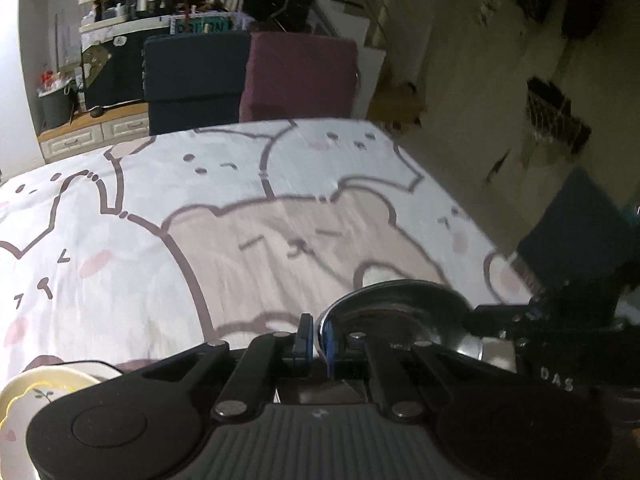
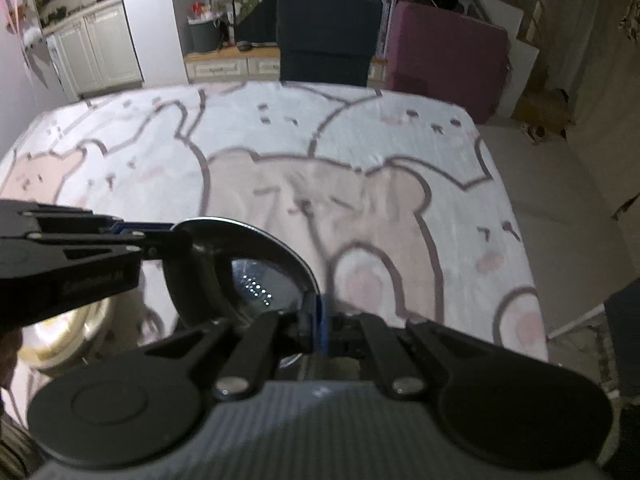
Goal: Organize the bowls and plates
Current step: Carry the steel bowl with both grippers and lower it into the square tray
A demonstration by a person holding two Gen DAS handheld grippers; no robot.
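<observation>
A shiny steel bowl (image 1: pixel 400 308) hangs above the table, gripped at its rim from two sides. My left gripper (image 1: pixel 316 338) is shut on the bowl's near-left rim, blue pads pinching the metal. My right gripper (image 2: pixel 318 320) is shut on the same steel bowl (image 2: pixel 224 276) at its right rim. In the right wrist view the left gripper (image 2: pixel 160 240) comes in from the left onto the far rim. In the left wrist view the right gripper (image 1: pixel 500 320) shows at the bowl's right. A cream dish with a gold rim (image 1: pixel 36 396) sits low on the left, also visible as a cream dish (image 2: pixel 60 336) under the left gripper.
The table wears a white cloth with cartoon bears (image 2: pixel 320 152). Behind it stand a dark blue chair (image 2: pixel 328 36) and a maroon chair (image 2: pixel 444 60). Cabinets and a bin (image 2: pixel 204 34) line the back wall. Floor lies to the right of the table.
</observation>
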